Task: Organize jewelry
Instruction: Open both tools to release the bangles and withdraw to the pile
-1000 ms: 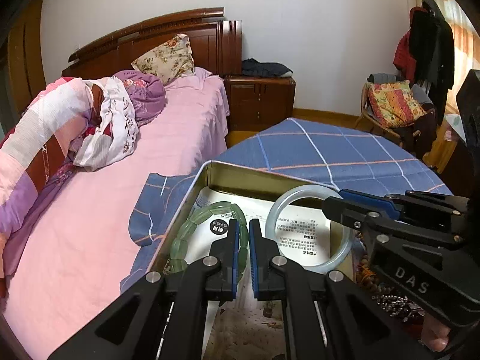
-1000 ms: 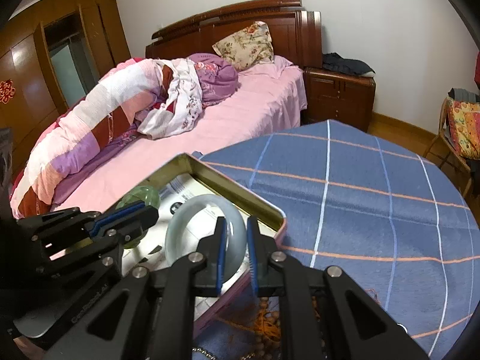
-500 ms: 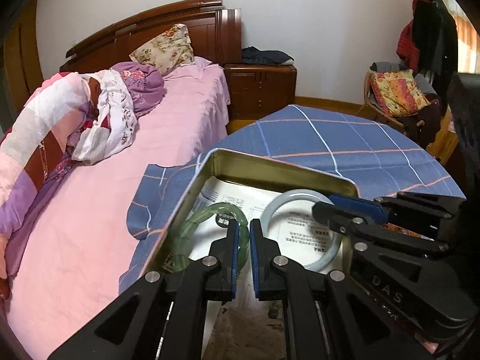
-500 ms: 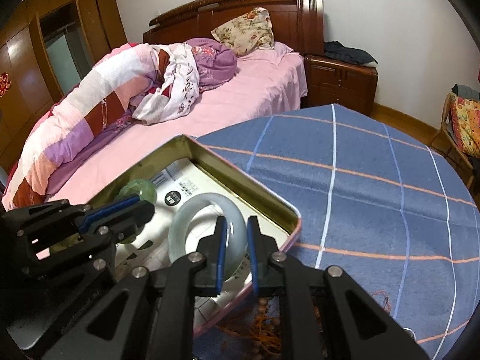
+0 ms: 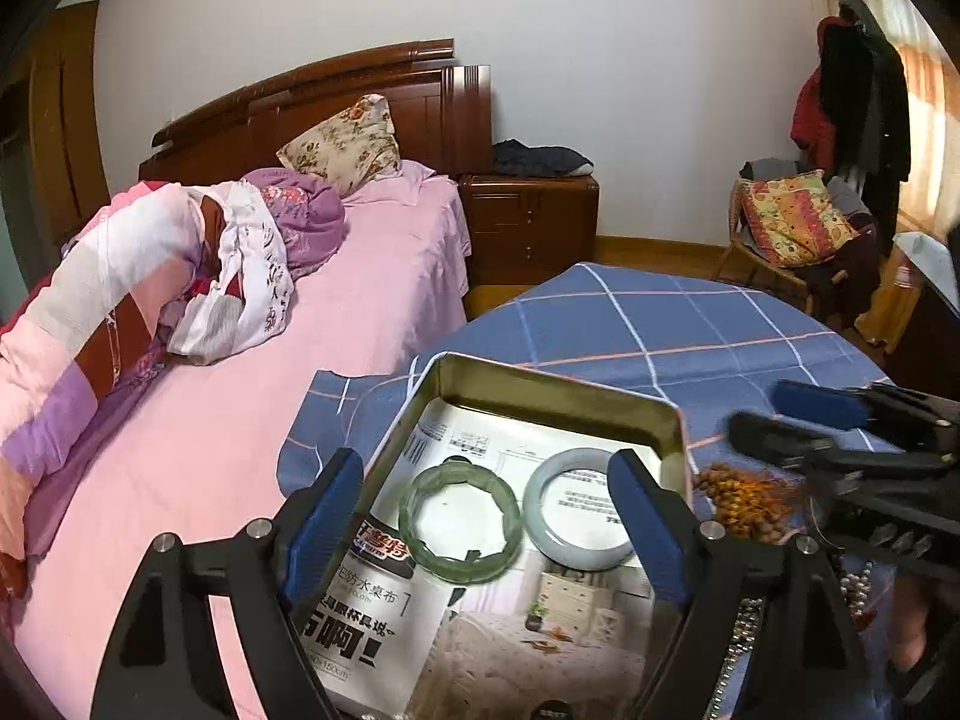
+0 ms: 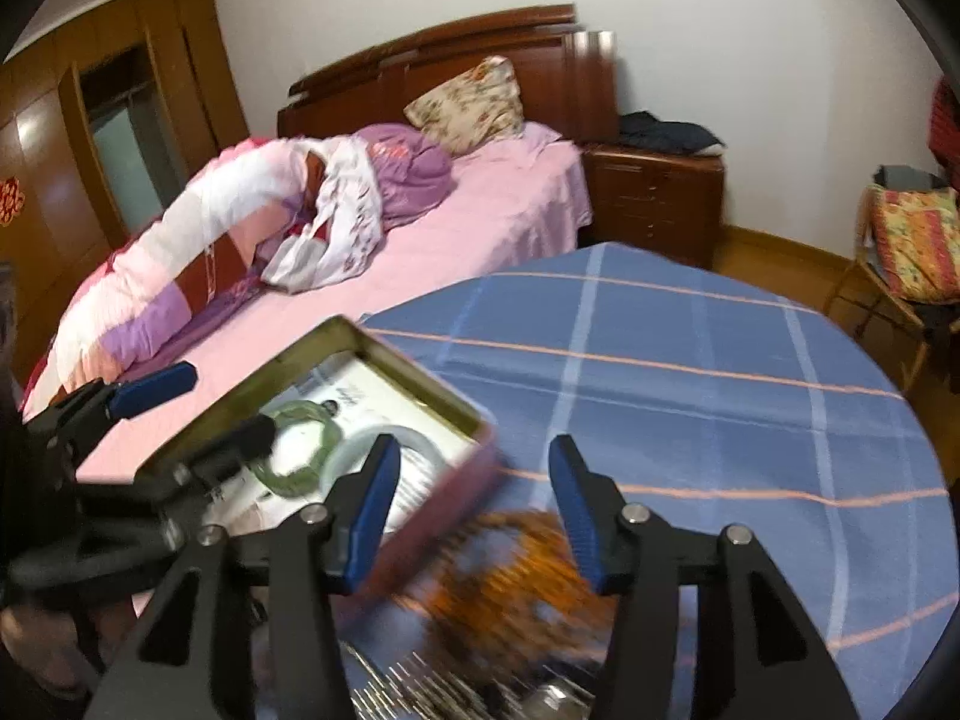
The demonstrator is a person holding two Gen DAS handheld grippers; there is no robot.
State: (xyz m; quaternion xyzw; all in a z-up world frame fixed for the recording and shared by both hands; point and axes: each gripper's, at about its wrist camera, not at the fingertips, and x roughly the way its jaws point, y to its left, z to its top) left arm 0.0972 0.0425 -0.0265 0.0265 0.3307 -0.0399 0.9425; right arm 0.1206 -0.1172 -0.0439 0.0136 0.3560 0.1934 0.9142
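Note:
A green bangle [image 5: 456,571] and a pale jade bangle [image 5: 536,504] lie flat side by side on printed paper inside a gold tin [image 5: 558,384]. My left gripper [image 5: 486,516] hangs above them with its jaws opening wide, and neither pad touches a bangle. My right gripper [image 6: 474,510] is also opening, off the tin's right side. A blurred bunch of brown beads with an orange tassel [image 6: 516,570] lies below its fingers, untouched. From the left wrist view the right gripper [image 5: 786,417] shows above those beads [image 5: 738,498].
The tin stands near the left edge of a round table with a blue checked cloth [image 6: 690,396]. A pearl strand [image 5: 858,582] and a metal chain [image 5: 738,648] lie right of the tin. A pink bed [image 5: 300,420] is close on the left.
Both grippers were shut, the left on the green bangle and the right on the pale one. Both have opened, and the bangles now lie flat in the tin. The right gripper moved right.

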